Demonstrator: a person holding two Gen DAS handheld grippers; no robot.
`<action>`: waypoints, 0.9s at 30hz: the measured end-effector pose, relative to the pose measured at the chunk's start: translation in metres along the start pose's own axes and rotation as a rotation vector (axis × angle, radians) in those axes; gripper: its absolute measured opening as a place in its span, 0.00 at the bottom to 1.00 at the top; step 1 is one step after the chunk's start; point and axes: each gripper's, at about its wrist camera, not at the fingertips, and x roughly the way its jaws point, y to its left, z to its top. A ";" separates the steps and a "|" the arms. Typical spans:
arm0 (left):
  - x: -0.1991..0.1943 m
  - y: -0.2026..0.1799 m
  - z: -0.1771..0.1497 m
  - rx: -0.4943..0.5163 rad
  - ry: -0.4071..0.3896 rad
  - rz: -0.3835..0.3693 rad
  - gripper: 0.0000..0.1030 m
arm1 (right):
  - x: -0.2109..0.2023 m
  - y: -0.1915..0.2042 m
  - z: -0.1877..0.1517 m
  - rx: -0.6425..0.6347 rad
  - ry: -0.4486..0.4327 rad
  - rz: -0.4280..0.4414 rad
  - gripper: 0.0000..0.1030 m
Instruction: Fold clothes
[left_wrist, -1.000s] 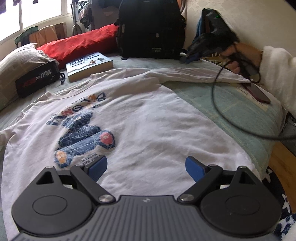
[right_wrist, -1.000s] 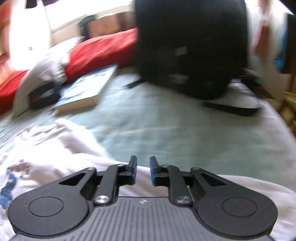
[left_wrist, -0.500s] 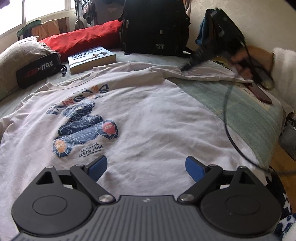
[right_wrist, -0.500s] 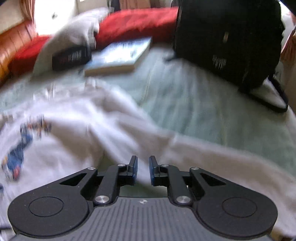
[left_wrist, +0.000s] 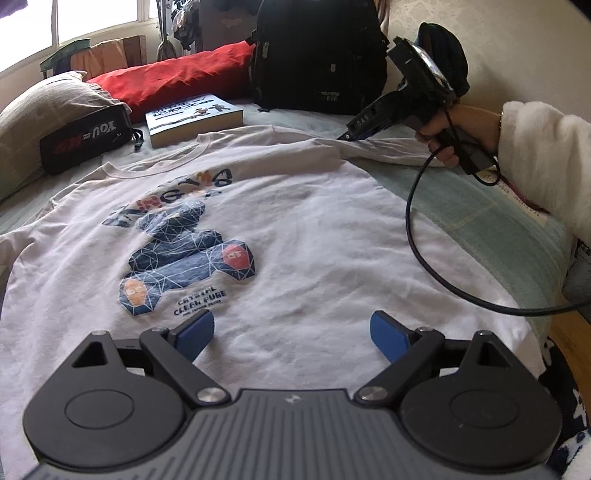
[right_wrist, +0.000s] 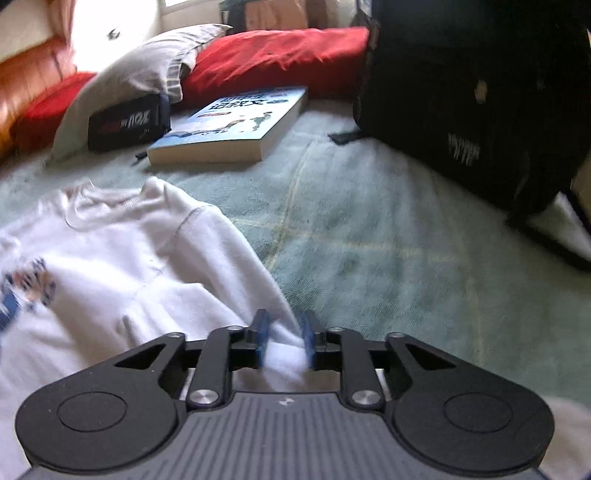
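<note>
Shirt: a white long-sleeved shirt (left_wrist: 325, 236) lies spread face up on the bed (left_wrist: 480, 218), filling the centre of the left wrist view, its blue printed graphic (left_wrist: 184, 262) left of centre.
Sleeve: the sleeve (left_wrist: 388, 147) at the upper right of the left wrist view runs out sideways across the green bed cover; in the right wrist view it comes down from the shoulder seam to the bottom centre.
Left gripper: the left gripper (left_wrist: 291, 330) hangs at the bottom of its own view above the shirt's lower part, its blue fingers (left_wrist: 388, 334) spread wide with nothing between them.
Right gripper: the right gripper (right_wrist: 284, 338) sits over the sleeve at the bottom centre of its view; its fingers (right_wrist: 261, 336) are fairly narrow and opening, with white sleeve cloth in the gap (the pads appear to stand clear of it).
Hand: in the left wrist view, upper right, a hand (left_wrist: 454, 134) in a fluffy white cuff holds that gripper's handle, a black cable (left_wrist: 413, 236) looping down from it.
Beyond the shirt: a book (left_wrist: 192, 118), a black pouch (left_wrist: 85, 136), a red cushion (left_wrist: 177, 81), a grey pillow (left_wrist: 40, 114) and a black backpack (left_wrist: 317, 55) line the top of the frame.
</note>
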 end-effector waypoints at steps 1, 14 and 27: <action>0.000 0.000 -0.001 0.000 0.001 -0.004 0.89 | 0.003 0.001 0.001 -0.013 0.007 -0.011 0.37; -0.002 0.008 -0.002 -0.014 -0.021 -0.004 0.89 | 0.004 0.006 0.039 -0.031 -0.083 -0.067 0.04; -0.011 0.013 -0.001 -0.030 -0.043 0.005 0.89 | -0.029 -0.049 0.024 0.206 -0.117 -0.057 0.19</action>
